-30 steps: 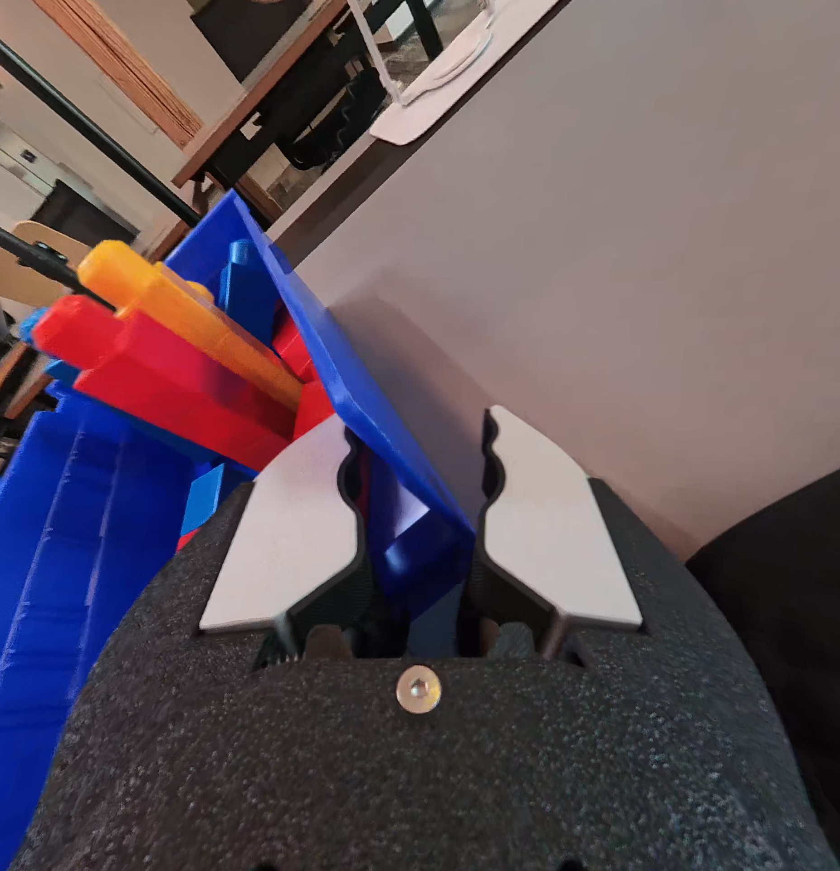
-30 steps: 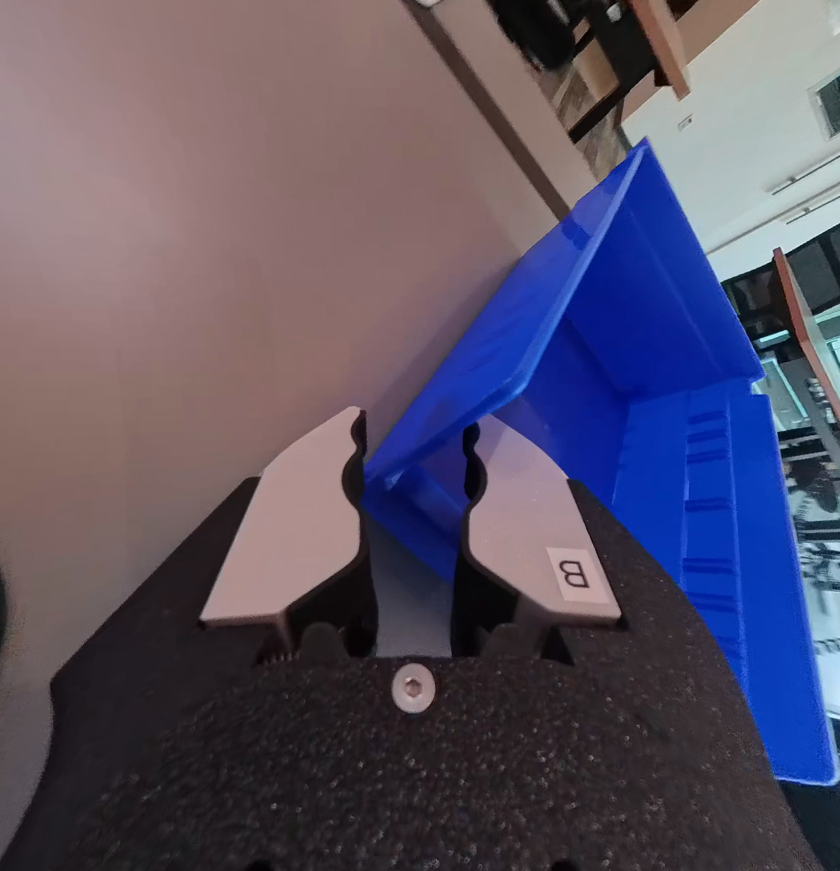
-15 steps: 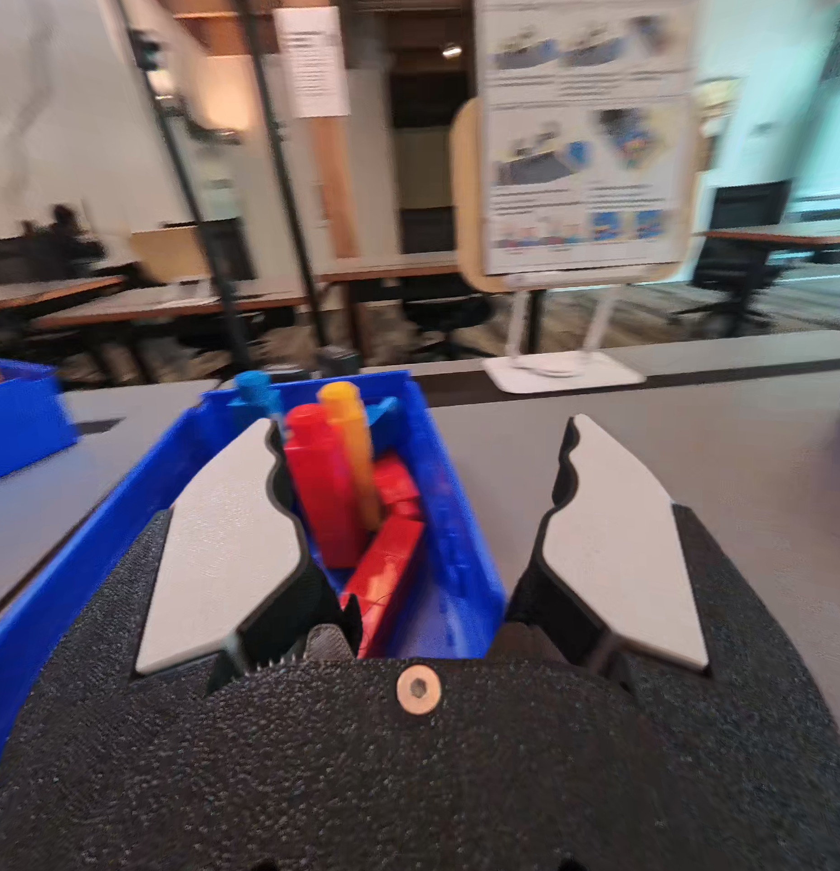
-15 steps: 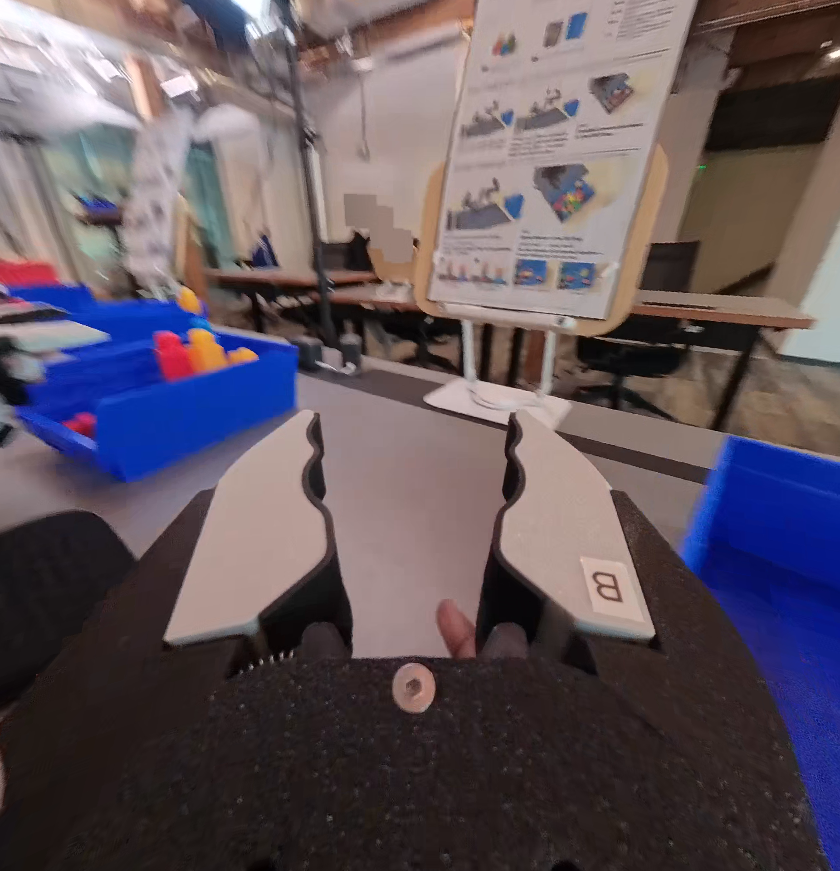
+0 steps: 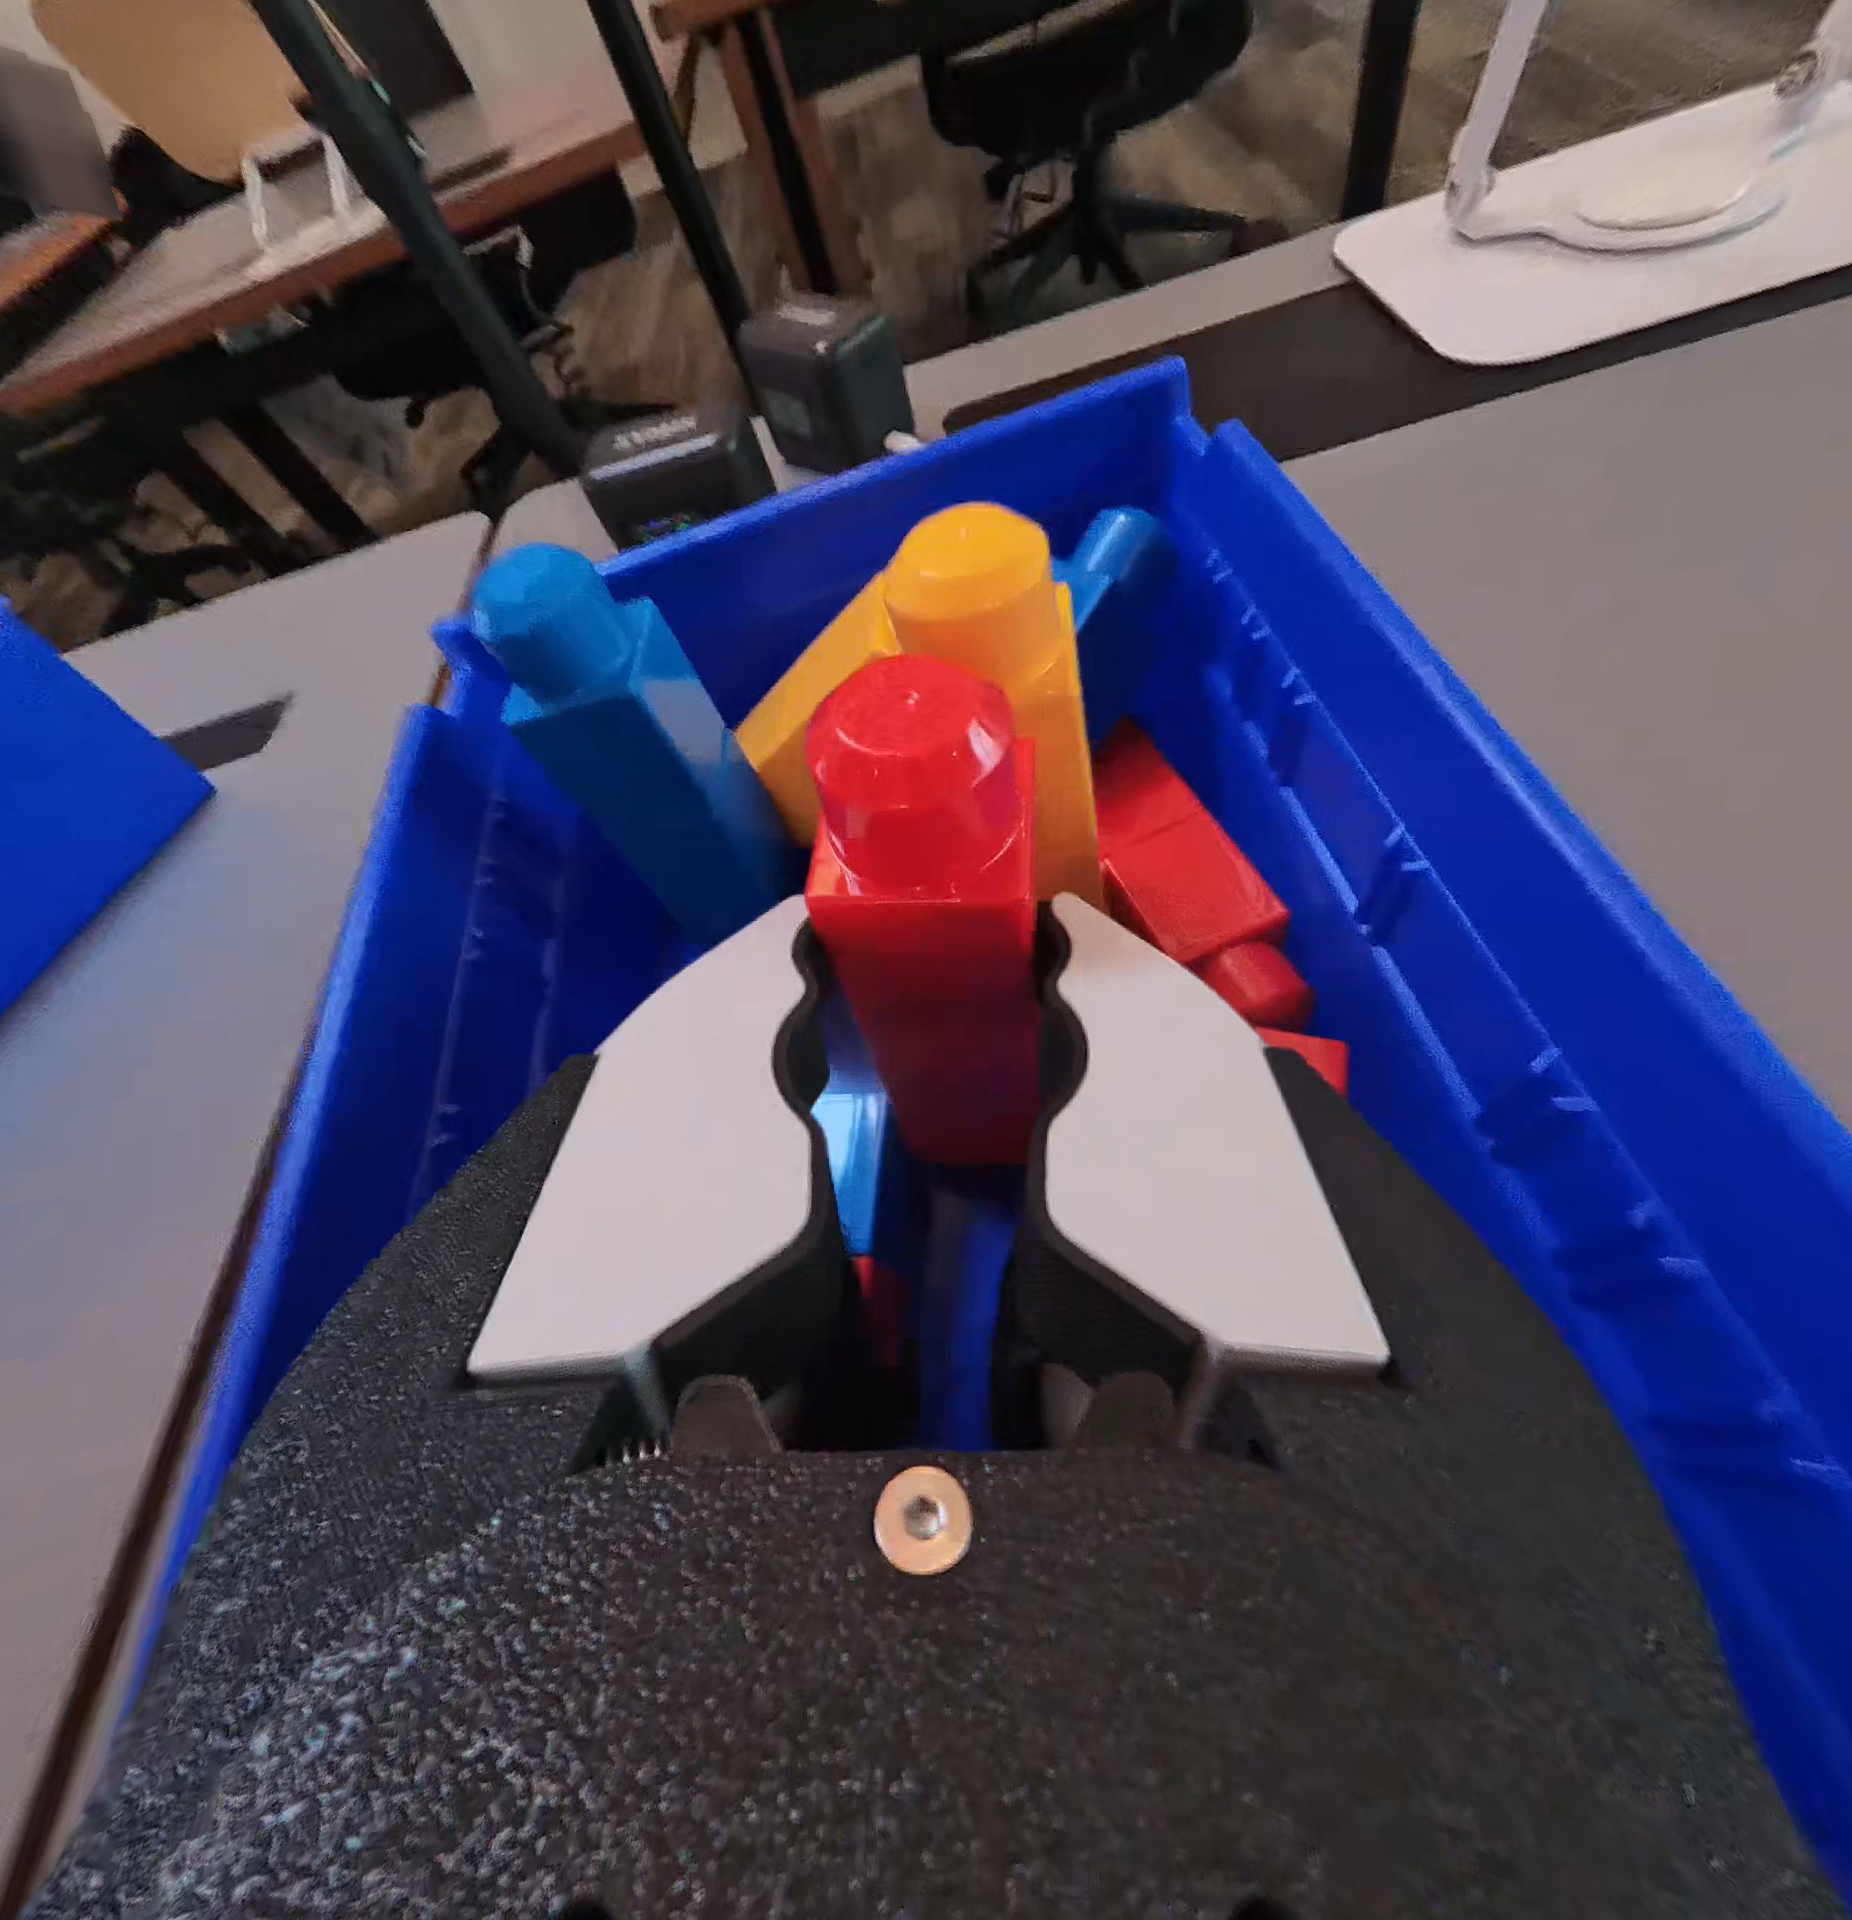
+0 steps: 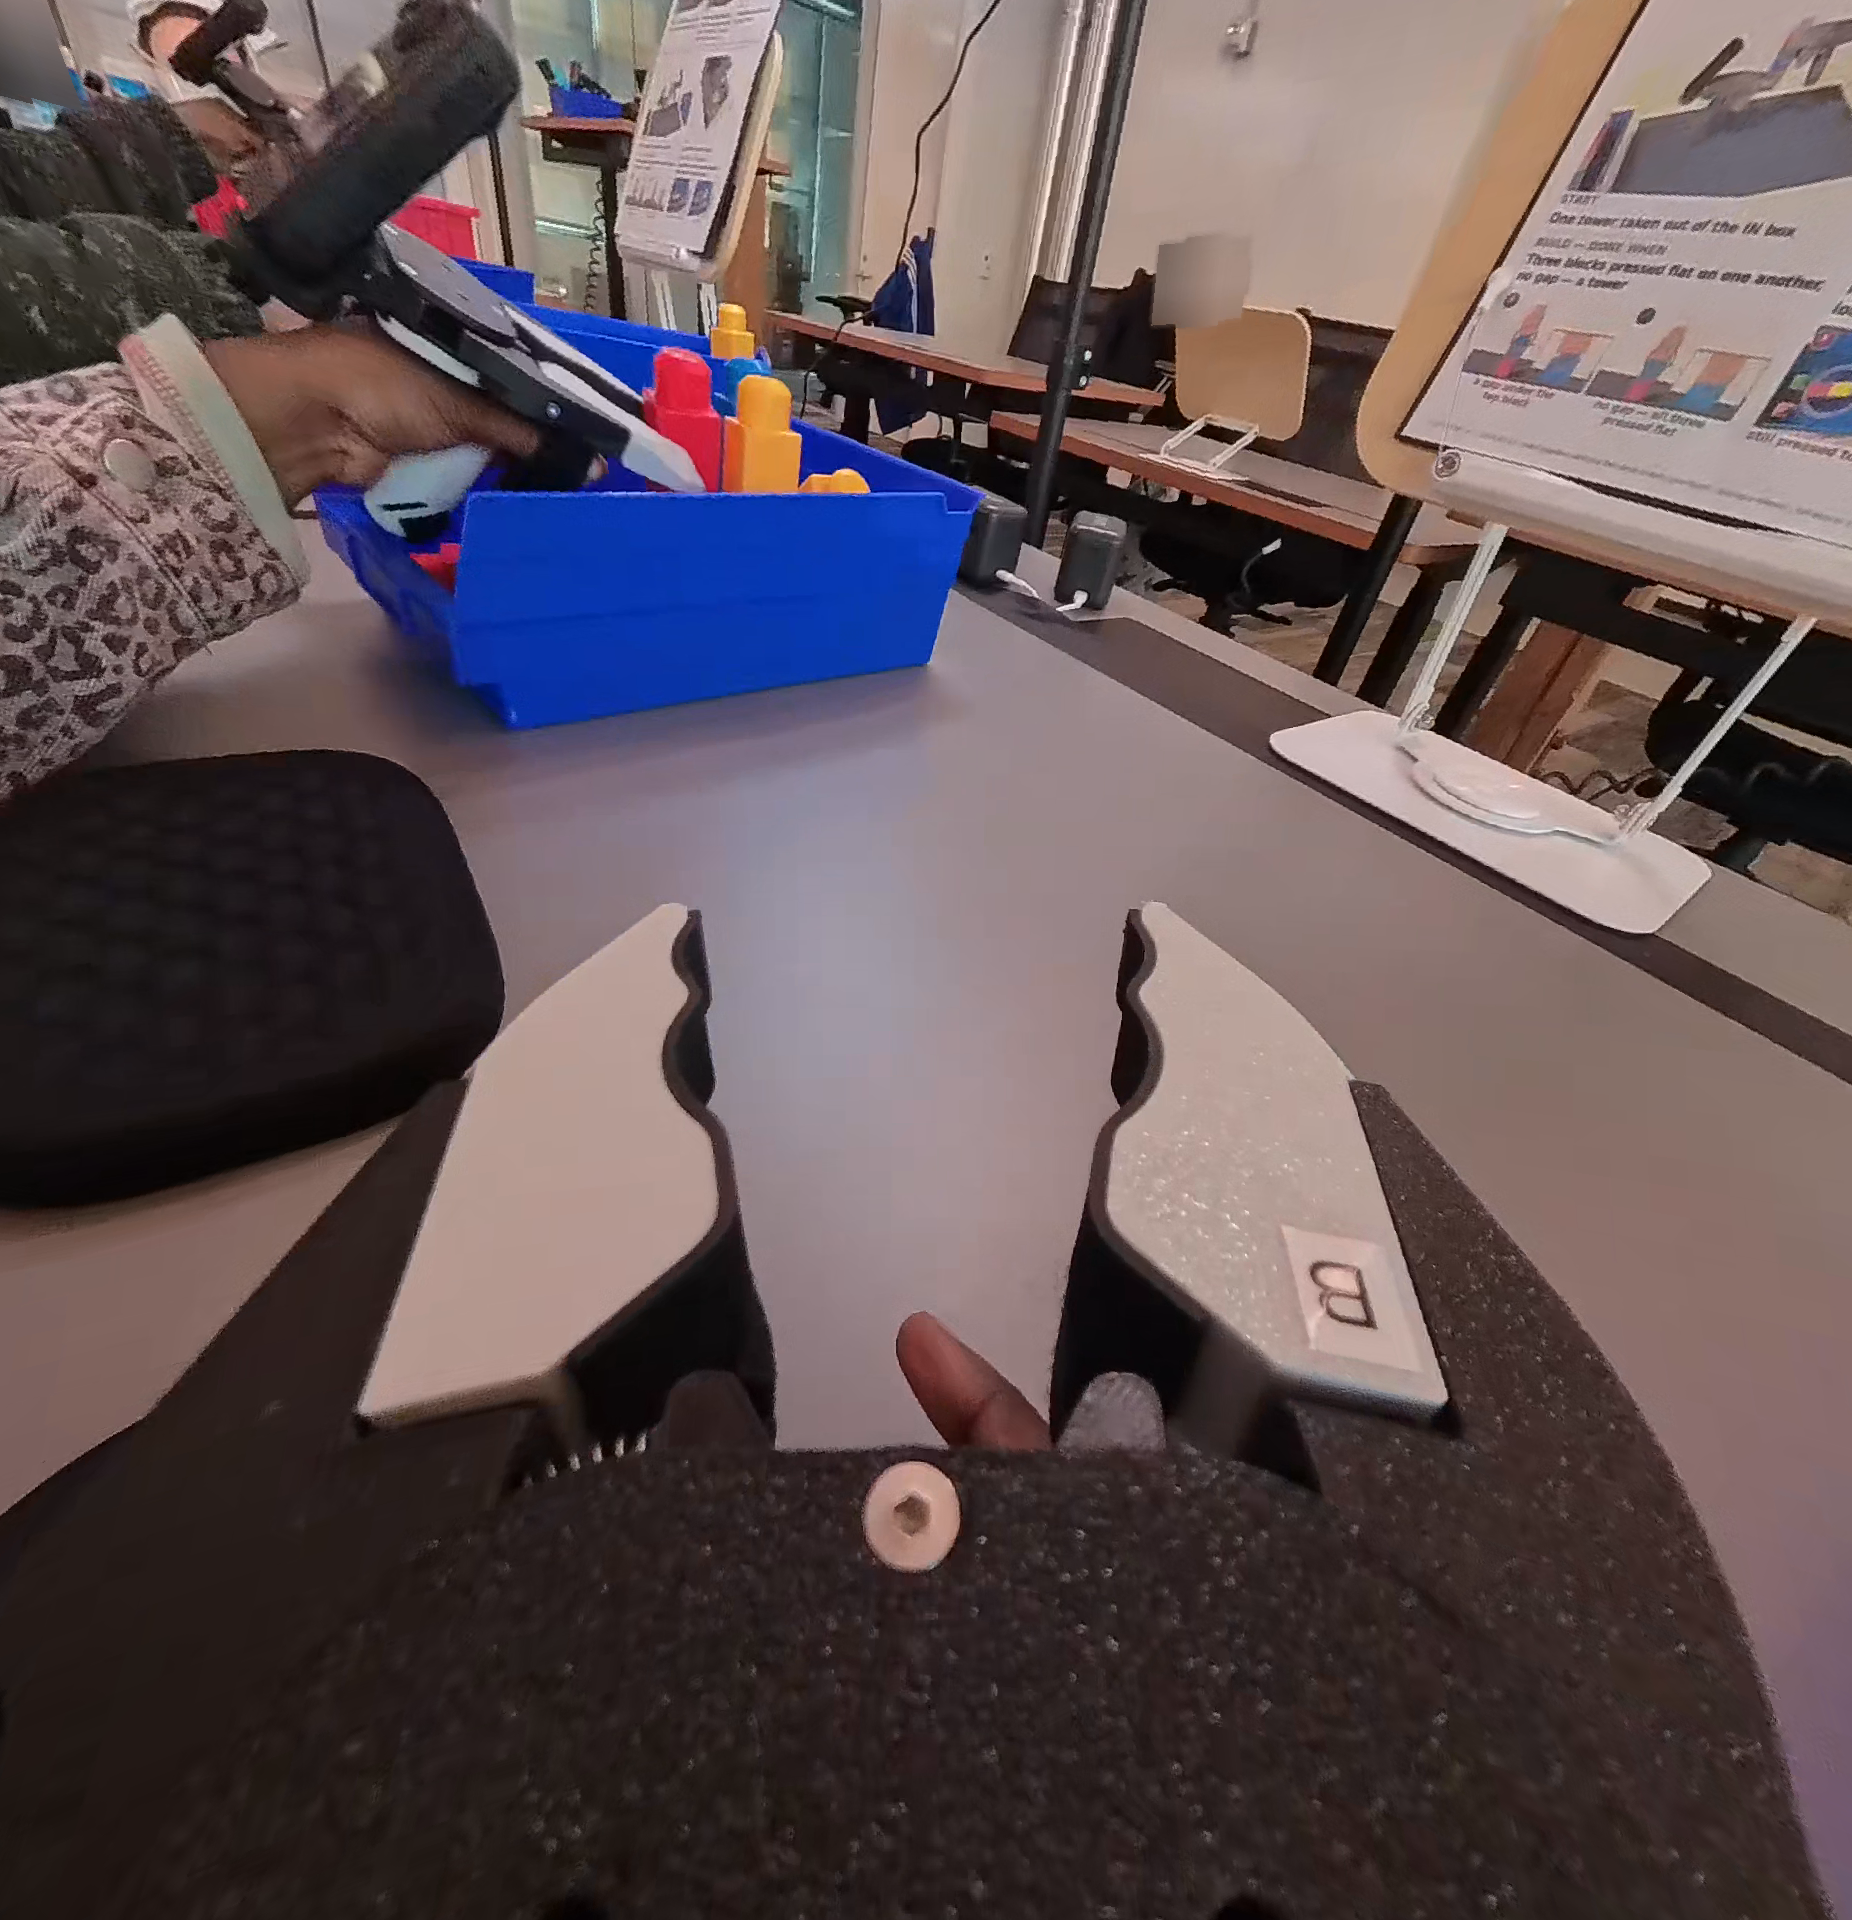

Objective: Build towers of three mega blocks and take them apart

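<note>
A blue bin [image 5: 1421, 831] on the grey table holds mega block towers: a red one [image 5: 922, 831], an orange one [image 5: 974, 623], a blue one [image 5: 610, 717], and loose red blocks [image 5: 1182, 862]. My left gripper [image 5: 927, 914] reaches into the bin, its jaws closed on the sides of the upright red tower. In the right wrist view the bin [image 6: 693, 603] is at the far left with the left gripper [image 6: 673, 468] at the red tower [image 6: 683, 405] beside an orange tower [image 6: 761, 436]. My right gripper [image 6: 911, 925] is open and empty, low over the bare table.
A black pad [image 6: 205, 966] lies on the table left of my right gripper. A sign stand [image 6: 1493, 810] is at the table's far right edge. A second blue bin [image 5: 60, 790] shows at the left. A hand and patterned sleeve [image 6: 122, 540] hold the left gripper. Tip to tip, the grippers are about 40 cm apart.
Both grippers let go of the blue bin rims they held. The left one moved into the bin and closed on the red tower. The right one opened and now hovers over the table.
</note>
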`<control>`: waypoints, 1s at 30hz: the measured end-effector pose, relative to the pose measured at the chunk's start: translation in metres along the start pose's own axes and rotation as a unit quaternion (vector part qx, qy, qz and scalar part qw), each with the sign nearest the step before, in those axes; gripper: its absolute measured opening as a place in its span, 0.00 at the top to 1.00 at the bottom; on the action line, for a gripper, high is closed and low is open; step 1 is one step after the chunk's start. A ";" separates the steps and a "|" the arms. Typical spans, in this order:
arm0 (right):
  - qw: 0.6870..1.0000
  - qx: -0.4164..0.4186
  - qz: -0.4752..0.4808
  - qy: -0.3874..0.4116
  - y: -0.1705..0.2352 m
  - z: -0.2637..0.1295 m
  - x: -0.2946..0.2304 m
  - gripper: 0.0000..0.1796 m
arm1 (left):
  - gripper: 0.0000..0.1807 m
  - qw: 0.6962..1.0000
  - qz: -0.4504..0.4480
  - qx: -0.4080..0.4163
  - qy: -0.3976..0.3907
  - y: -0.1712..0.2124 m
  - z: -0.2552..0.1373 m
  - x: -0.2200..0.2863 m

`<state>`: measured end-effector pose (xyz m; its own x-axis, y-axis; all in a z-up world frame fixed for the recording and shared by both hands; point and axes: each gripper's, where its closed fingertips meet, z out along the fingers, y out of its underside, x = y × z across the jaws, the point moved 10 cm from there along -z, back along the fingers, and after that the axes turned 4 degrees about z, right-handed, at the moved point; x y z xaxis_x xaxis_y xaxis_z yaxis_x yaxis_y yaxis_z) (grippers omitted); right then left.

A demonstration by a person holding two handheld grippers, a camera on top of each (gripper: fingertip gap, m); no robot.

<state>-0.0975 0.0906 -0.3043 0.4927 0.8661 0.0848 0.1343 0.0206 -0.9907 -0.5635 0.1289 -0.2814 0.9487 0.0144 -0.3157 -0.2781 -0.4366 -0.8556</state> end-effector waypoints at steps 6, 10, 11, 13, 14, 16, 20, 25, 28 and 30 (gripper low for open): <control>1.000 -0.020 0.001 0.020 -0.025 -0.001 0.005 0.64 | 0.80 0.959 -0.044 0.279 -0.028 -0.078 -0.099 -0.006; 0.999 0.017 -0.032 -0.006 -0.081 0.013 0.005 0.65 | 0.80 0.862 -0.107 0.480 0.126 -0.144 -0.156 0.012; 0.998 0.035 -0.046 -0.021 -0.098 0.018 0.005 0.65 | 0.80 0.834 -0.124 0.509 0.174 -0.157 -0.164 0.019; 0.992 0.077 -0.090 -0.041 -0.136 0.026 0.004 0.65 | 0.80 0.785 -0.167 0.540 0.251 -0.179 -0.170 0.029; 0.987 0.101 -0.116 -0.048 -0.156 0.030 0.004 0.66 | 0.80 0.763 -0.189 0.549 0.284 -0.186 -0.169 0.033; 0.977 0.128 -0.157 -0.073 -0.194 0.036 0.002 0.71 | 0.80 0.710 -0.256 0.561 0.340 -0.197 -0.164 0.040; 0.963 0.141 -0.205 -0.101 -0.242 0.054 -0.002 0.73 | 0.80 0.619 -0.363 0.557 0.418 -0.206 -0.146 0.057; 0.925 0.275 -0.259 -0.030 -0.227 0.070 -0.007 0.69 | 0.80 0.547 -0.455 0.504 0.489 -0.207 -0.120 0.087; 0.901 0.306 -0.308 0.018 -0.219 0.081 -0.012 0.69 | 0.80 0.530 -0.469 0.461 0.535 -0.211 -0.109 0.108; 0.890 0.288 -0.351 0.049 -0.217 0.083 -0.015 0.68 | 0.80 0.515 -0.477 0.437 0.563 -0.213 -0.105 0.118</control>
<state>-0.2051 0.1142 -0.0996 0.5384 0.4914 0.6846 -0.0107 0.8163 -0.5775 -0.3766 0.1294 -0.0938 0.0662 -0.8978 0.4354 0.8999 -0.1348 -0.4147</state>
